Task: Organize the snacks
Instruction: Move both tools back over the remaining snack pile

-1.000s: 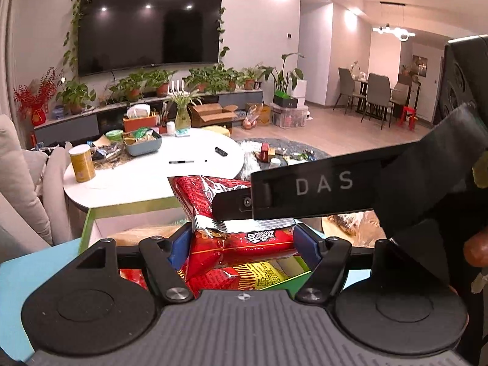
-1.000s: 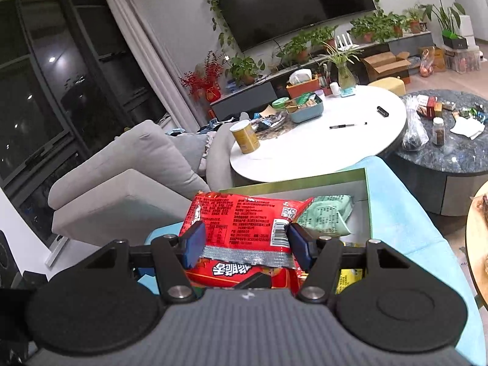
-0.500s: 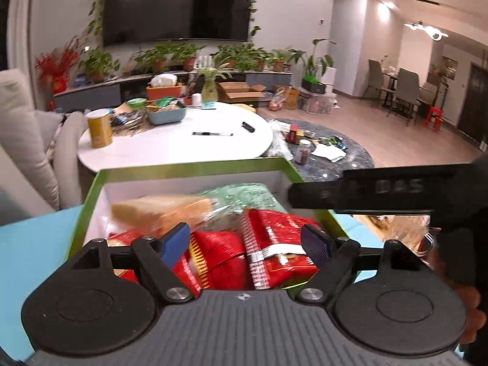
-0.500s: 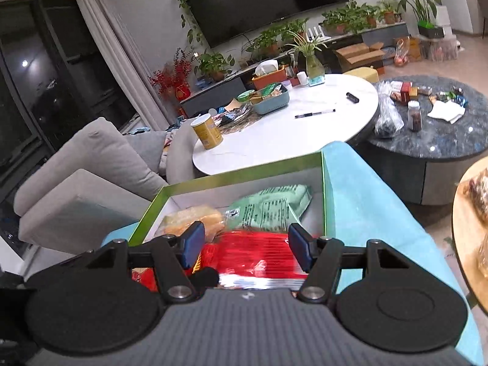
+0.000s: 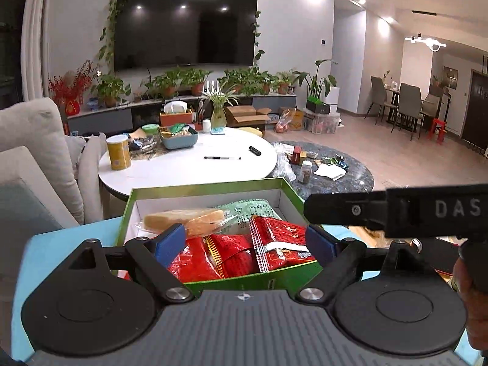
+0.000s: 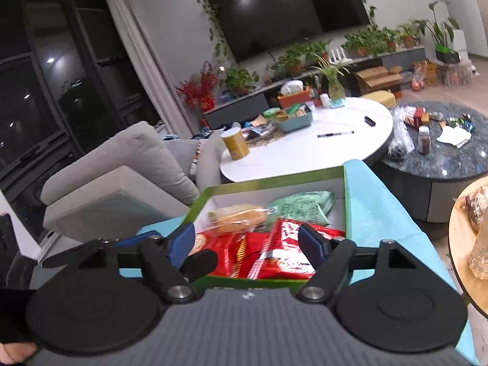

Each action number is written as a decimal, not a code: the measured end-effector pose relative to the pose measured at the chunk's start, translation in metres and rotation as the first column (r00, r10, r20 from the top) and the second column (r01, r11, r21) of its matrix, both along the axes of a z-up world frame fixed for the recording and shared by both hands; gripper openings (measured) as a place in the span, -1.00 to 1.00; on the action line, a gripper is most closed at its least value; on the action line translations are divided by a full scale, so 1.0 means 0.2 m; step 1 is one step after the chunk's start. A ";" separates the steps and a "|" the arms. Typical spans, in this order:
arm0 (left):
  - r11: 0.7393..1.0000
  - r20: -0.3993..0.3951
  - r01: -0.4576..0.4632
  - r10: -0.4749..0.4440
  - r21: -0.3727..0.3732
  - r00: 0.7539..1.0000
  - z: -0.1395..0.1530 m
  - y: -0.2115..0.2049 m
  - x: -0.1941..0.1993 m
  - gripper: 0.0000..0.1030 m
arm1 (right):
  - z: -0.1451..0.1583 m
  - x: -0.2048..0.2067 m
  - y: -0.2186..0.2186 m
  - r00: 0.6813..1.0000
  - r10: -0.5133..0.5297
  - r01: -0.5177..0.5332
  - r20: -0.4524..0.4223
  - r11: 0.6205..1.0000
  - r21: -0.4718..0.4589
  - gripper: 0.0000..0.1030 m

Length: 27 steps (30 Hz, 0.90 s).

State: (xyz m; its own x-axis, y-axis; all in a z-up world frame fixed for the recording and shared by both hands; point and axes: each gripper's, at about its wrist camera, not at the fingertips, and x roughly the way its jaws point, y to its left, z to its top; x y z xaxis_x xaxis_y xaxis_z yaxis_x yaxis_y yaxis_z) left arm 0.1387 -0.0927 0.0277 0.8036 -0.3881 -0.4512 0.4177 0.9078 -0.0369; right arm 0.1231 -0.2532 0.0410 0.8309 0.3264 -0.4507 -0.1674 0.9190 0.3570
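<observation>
A green box [image 5: 207, 187] with a white inside sits on the light blue table [image 5: 61, 244]. It holds a wrapped bread [image 5: 186, 218], a pale green packet [image 5: 253, 210] and several red snack packets [image 5: 280, 241]. My left gripper [image 5: 244, 241] hovers at the box's near edge, its jaws opening, with nothing pressed between the blue pads. The right gripper [image 6: 247, 242] is beside it over the same edge, jaws also opening and empty. The red packets [image 6: 283, 253] lie in the box [image 6: 274, 180] beyond its pads. In the left wrist view the right gripper's black body [image 5: 396, 213] crosses from the right.
Beyond the box stands a white round table [image 5: 189, 167] with a yellow can [image 5: 118, 152], a pen and a blue tray. A dark stone table [image 5: 350, 177] is to the right and a grey sofa [image 5: 30, 152] to the left. A wooden table [image 6: 466, 228] with wrapped snacks is at far right.
A second ago both grippers held a red packet above the box. It now lies in the box, and both grippers have let go, widened their jaws and drawn back.
</observation>
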 end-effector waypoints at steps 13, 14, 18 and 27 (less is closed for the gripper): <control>0.998 -0.008 -0.069 0.069 0.003 0.998 0.05 0.14 -0.28 0.65 | 0.08 -0.30 0.15 0.996 0.050 -0.044 0.068 0.996 -0.074 0.14; 0.997 -0.010 -0.074 0.074 0.002 0.997 0.05 0.15 -0.30 0.65 | 0.08 -0.31 0.16 0.996 0.054 -0.048 0.068 0.996 -0.081 0.14; 0.996 0.000 -0.087 0.087 0.019 0.996 0.05 0.18 -0.37 0.67 | 0.06 -0.36 0.18 0.996 0.060 -0.054 0.069 0.995 -0.089 0.14; 0.994 0.003 -0.112 0.112 0.002 0.994 0.05 0.25 -0.46 0.78 | 0.06 -0.46 0.23 0.994 0.079 -0.071 0.079 0.993 -0.090 0.14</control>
